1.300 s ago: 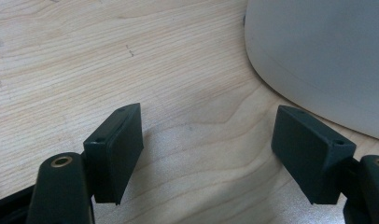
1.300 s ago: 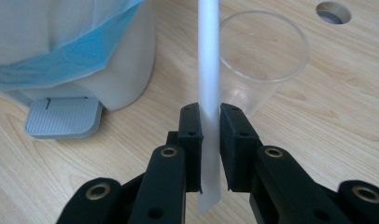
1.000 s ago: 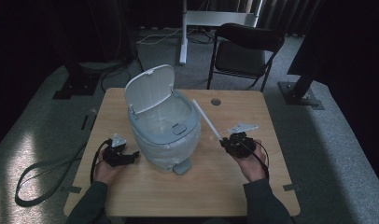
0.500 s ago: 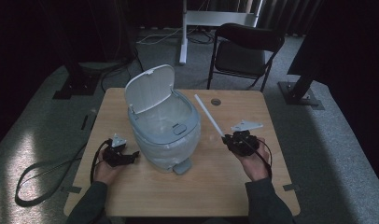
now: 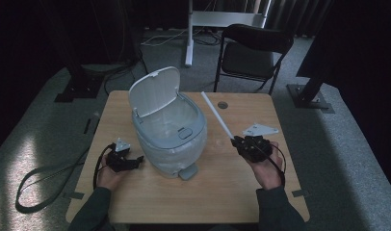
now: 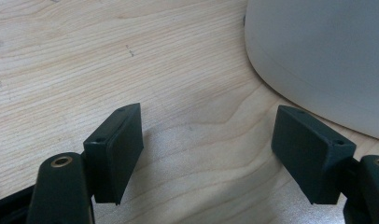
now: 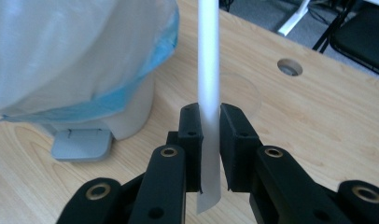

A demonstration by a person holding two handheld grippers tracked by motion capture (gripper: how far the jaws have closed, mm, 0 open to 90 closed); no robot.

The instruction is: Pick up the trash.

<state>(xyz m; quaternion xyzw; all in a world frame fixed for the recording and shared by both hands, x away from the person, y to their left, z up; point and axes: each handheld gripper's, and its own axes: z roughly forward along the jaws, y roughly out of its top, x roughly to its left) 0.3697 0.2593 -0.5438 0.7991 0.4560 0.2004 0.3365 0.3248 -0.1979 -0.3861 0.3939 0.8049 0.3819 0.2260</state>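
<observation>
The counter (image 5: pixel 150 202) is a light wood top, and the big thing on it is a white pedal bin (image 5: pixel 169 130), sitting left of centre with its lid (image 5: pixel 152 91) flipped up and a clear bag (image 7: pixel 75 51) with a blue edge hanging over its rim. The grey pedal (image 5: pixel 188 171) sticks out at the bin's base on the person's side. Right of the bin, the right gripper (image 5: pixel 239 142) has its jaws pinched on the lower end of a long white strip (image 5: pixel 217 116), which slants up and away toward the bin's right side, clear of the wood. Just left of the bin's base, the left gripper (image 5: pixel 136 160) rests low on the counter, jaws spread wide with only bare wood between them, near the bin wall.
</observation>
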